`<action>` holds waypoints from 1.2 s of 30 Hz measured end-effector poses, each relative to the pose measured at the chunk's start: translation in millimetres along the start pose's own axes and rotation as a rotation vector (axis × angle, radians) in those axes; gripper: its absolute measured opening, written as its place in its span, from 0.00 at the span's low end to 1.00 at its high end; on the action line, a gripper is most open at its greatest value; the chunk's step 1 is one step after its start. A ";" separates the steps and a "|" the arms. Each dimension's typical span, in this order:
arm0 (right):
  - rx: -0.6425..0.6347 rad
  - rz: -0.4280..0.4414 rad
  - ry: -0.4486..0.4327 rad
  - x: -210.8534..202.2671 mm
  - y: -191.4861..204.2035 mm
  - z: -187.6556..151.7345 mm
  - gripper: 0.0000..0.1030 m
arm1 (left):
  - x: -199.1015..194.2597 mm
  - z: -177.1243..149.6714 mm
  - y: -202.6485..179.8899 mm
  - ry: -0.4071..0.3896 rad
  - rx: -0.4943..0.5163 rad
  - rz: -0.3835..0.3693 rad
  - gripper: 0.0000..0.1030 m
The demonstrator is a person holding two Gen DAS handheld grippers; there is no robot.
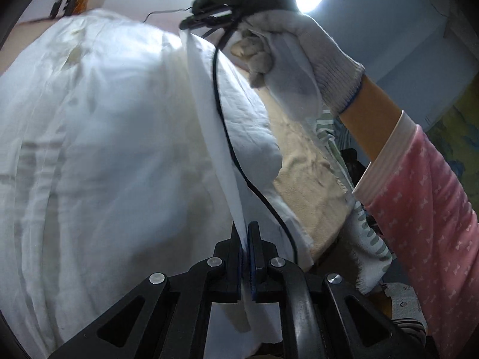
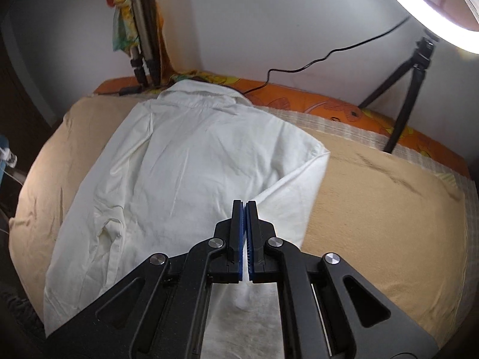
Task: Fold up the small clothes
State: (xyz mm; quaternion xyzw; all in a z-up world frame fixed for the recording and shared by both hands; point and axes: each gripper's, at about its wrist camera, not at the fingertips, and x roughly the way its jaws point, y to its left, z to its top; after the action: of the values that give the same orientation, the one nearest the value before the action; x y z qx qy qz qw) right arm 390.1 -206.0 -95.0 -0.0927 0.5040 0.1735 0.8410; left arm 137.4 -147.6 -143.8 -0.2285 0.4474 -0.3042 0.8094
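With both the left gripper (image 1: 246, 233) and right gripper (image 2: 246, 209) pinched on the white shirt's (image 2: 179, 155) sleeve edge, over the beige blanket (image 2: 374, 209), carry it taut toward 10 o'clock.

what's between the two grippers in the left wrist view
A taut strip of the white shirt runs from the left gripper up to the right gripper, with a black cable hanging alongside it.
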 end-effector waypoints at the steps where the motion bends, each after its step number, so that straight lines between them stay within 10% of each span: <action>1: -0.017 -0.004 0.015 12.3 7.4 1.1 0.03 | 1.2 -1.5 2.2 0.002 -0.010 0.002 0.00; 7: -0.001 -0.025 0.111 59.4 11.3 -8.5 0.03 | 11.3 -6.1 7.4 0.025 -0.025 0.017 0.00; 14: 0.164 0.079 -0.049 -47.8 -28.8 -32.3 0.33 | 7.9 -7.7 0.6 0.026 0.018 0.057 0.14; 21: 0.294 0.161 -0.059 -138.6 -55.9 -146.4 0.33 | -25.1 -17.1 -21.3 -0.045 0.095 0.147 0.27; 28: 0.409 0.310 0.017 -143.2 -44.7 -268.8 0.33 | -31.0 -34.1 -50.5 -0.056 0.244 0.190 0.27; 36: 0.403 0.359 0.103 -117.1 -33.6 -297.0 0.33 | -13.2 -32.9 -41.7 -0.032 0.228 0.215 0.27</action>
State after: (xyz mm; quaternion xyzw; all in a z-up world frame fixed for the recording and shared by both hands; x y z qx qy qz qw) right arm 110.2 -358.5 -133.7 0.1587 0.5787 0.2109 0.7716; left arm 91.5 -171.2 -125.6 -0.0909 0.4190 -0.2609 0.8649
